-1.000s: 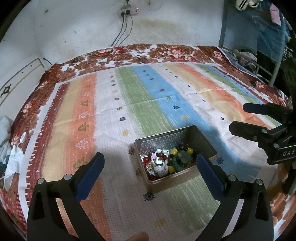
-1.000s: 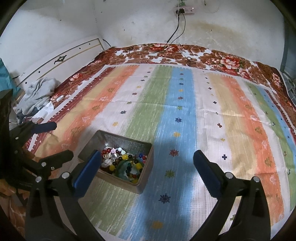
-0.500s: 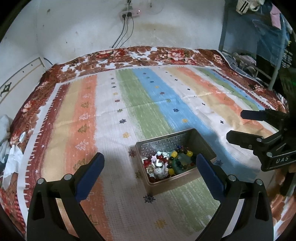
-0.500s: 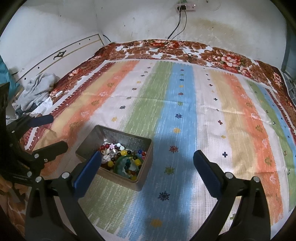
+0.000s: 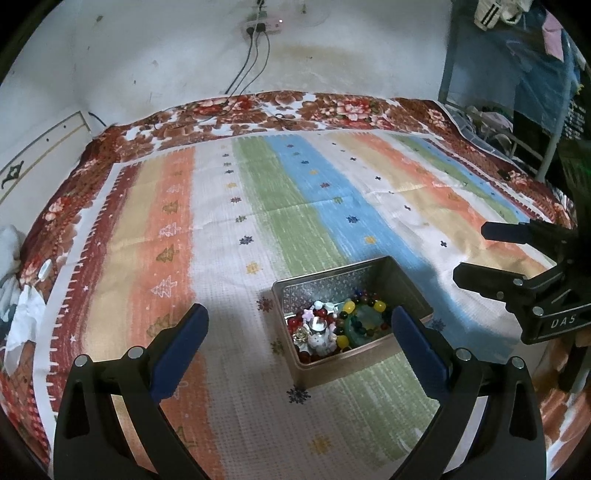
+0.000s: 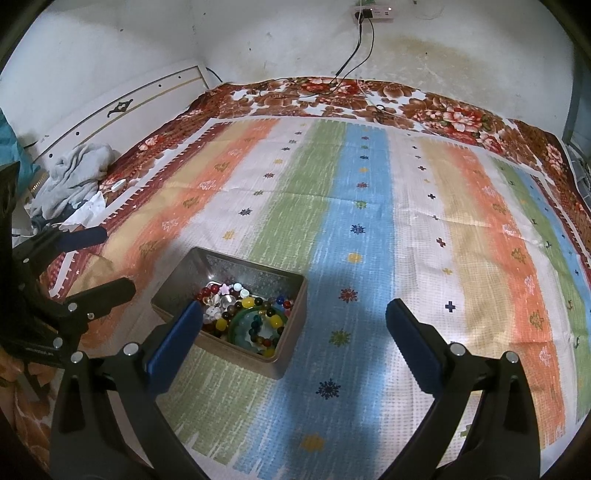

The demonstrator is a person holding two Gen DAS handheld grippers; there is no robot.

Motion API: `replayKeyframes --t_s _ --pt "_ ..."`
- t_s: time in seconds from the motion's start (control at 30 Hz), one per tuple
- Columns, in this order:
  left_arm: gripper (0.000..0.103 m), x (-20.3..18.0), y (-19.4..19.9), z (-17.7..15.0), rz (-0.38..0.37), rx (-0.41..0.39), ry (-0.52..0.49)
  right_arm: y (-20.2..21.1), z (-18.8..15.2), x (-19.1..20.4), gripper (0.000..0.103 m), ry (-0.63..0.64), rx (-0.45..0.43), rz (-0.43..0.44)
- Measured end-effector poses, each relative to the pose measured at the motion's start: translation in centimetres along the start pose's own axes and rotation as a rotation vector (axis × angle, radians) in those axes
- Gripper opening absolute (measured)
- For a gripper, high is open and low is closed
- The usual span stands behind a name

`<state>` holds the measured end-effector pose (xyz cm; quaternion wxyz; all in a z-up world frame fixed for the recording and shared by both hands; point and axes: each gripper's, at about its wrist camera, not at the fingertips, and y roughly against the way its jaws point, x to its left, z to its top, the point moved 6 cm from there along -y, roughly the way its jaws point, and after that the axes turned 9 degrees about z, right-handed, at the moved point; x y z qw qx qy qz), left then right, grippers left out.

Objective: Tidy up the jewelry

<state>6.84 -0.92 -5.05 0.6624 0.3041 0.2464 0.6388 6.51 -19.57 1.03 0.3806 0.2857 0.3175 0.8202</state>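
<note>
The left gripper (image 5: 299,325) gapes wide above the striped cloth (image 5: 258,229); a metal tin (image 5: 332,365) of beads (image 5: 347,321) sits just ahead, toward its right finger. The right gripper (image 5: 469,254), empty, hangs farther right.

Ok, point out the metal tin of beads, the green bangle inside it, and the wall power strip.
Rectangular metal tin (image 5: 334,365): left wrist view, near outer wall.
Green glassy bangle (image 6: 236,326): right wrist view, left arc of the ring.
White wall power strip (image 6: 373,14): right wrist view, middle of its body.
</note>
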Motion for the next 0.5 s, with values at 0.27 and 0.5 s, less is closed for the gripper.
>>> replayKeyframes --t_s 0.27,0.5 --pt "0.097 0.26 -0.20 -0.11 -0.017 0.017 0.022 0.19 0.06 -0.13 0.098 -0.011 -0.004 0.003" --pt "0.097 0.24 -0.34 -0.07 -0.015 0.027 0.020 -0.05 -0.10 0.31 0.098 0.008 0.011 0.002"
